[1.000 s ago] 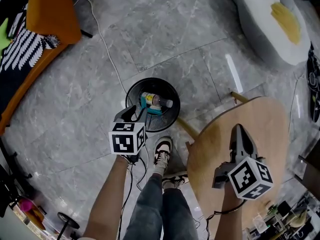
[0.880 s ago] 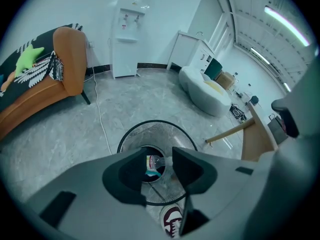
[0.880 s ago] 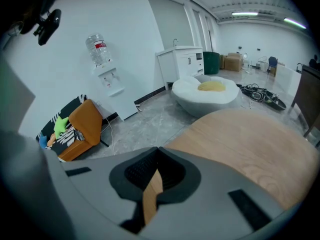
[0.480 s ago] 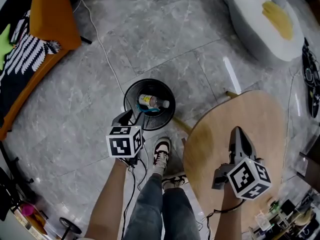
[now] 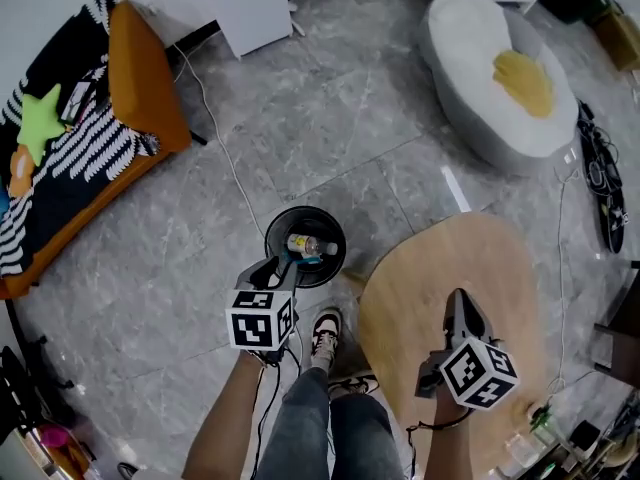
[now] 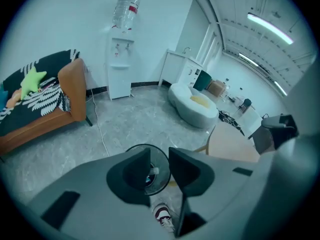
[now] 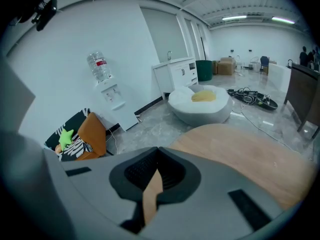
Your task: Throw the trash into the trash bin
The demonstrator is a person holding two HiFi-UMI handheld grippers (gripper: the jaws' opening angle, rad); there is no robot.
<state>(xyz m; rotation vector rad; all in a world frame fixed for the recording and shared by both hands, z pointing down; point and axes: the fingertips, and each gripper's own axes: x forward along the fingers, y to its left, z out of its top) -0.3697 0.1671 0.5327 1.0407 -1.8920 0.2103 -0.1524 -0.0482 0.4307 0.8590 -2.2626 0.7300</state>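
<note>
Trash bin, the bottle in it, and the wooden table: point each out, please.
trash bin (image 5: 305, 211), head view, its far rim.
bottle (image 5: 304, 245), head view, mid-body.
wooden table (image 5: 470, 258), head view, bare top.

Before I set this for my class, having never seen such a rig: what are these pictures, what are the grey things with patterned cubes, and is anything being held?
There is no robot here. A person holds a two-jaw gripper in each hand, and the patterned cubes are part of the grippers. The head view comes from a camera on the person's head, looking down at the floor. The two gripper views come from cameras riding on each gripper, looking along its jaws. The left gripper points at a black trash bin with a plastic bottle lying inside. Its jaws stand slightly apart, have just been closing a little, and hold nothing. The right gripper is over a wooden table, with its jaws shut and empty.
</note>
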